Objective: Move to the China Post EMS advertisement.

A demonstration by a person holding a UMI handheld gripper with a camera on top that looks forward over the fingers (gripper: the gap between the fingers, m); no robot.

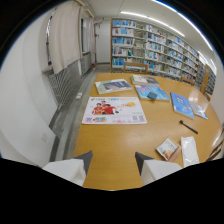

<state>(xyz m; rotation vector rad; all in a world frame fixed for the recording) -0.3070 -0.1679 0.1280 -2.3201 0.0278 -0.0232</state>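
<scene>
Several printed sheets lie on a long wooden table (125, 140). Nearest, just beyond my fingers, is a white advertisement (114, 110) with red-clad figures and orange and blue print. Its lettering is too small to read. Farther on lie a blue-and-white sheet (114, 86), a blue sheet (151, 92) with a small dark object on it, another blue sheet (181, 104) to the right, and a pale one (145, 79) at the far end. My gripper (114, 159) is held above the table's near end, open, with nothing between its fingers.
To the right of my fingers lie a small booklet (167, 148), a white packet (189, 150) and a black pen (188, 127). Bookshelves (160, 47) line the far and right walls. A chair (135, 66) stands at the table's far end. A radiator (67, 80) and curtains run along the left.
</scene>
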